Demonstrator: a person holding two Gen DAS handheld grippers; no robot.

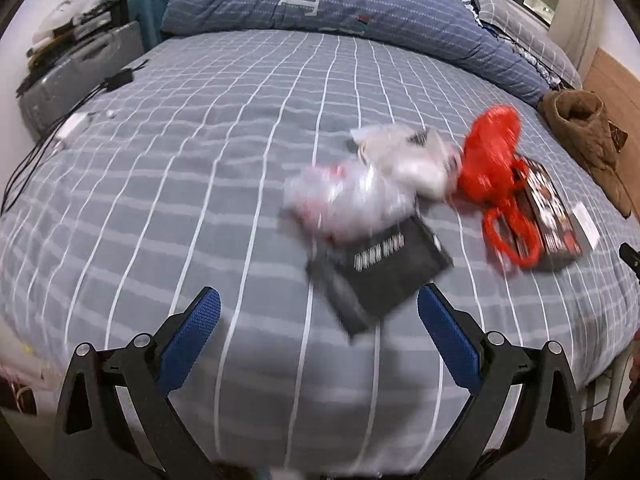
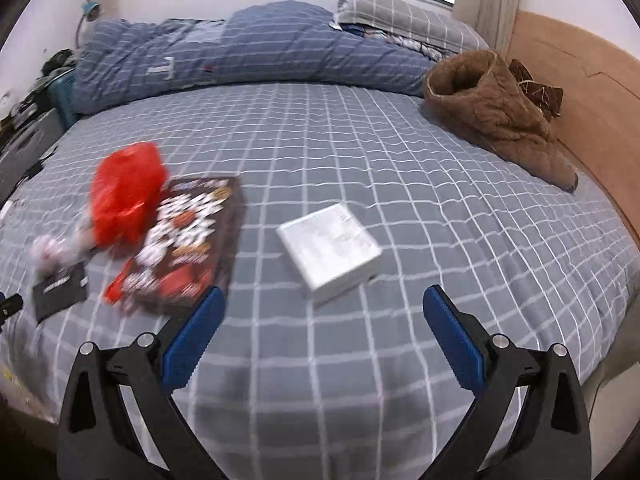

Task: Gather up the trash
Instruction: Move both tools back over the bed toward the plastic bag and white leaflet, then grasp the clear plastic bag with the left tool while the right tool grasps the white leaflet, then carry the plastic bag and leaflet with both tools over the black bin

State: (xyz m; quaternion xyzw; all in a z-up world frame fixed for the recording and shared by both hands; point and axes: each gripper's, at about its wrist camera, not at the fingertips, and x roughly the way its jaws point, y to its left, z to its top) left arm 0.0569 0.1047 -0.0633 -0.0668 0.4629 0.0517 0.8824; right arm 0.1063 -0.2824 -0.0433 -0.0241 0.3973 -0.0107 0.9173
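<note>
Trash lies on a grey checked bed. In the left wrist view: a black packet (image 1: pixel 380 272), clear crumpled plastic (image 1: pixel 344 200), white wrapping (image 1: pixel 412 156), a red plastic bag (image 1: pixel 492 156) and a dark printed box (image 1: pixel 548 220). My left gripper (image 1: pixel 318 300) is open, just short of the black packet. In the right wrist view: a white box (image 2: pixel 330 252), the dark printed box (image 2: pixel 180 248), the red bag (image 2: pixel 126 192), the black packet (image 2: pixel 60 290). My right gripper (image 2: pixel 324 304) is open, just short of the white box.
A blue quilt (image 1: pixel 340 12) lies bunched along the far side of the bed. A brown fleece garment (image 2: pixel 500 112) lies by the wooden headboard (image 2: pixel 580 92). Cables and a charger (image 1: pixel 76 124) rest at the left bed edge beside grey suitcases (image 1: pixel 80 68).
</note>
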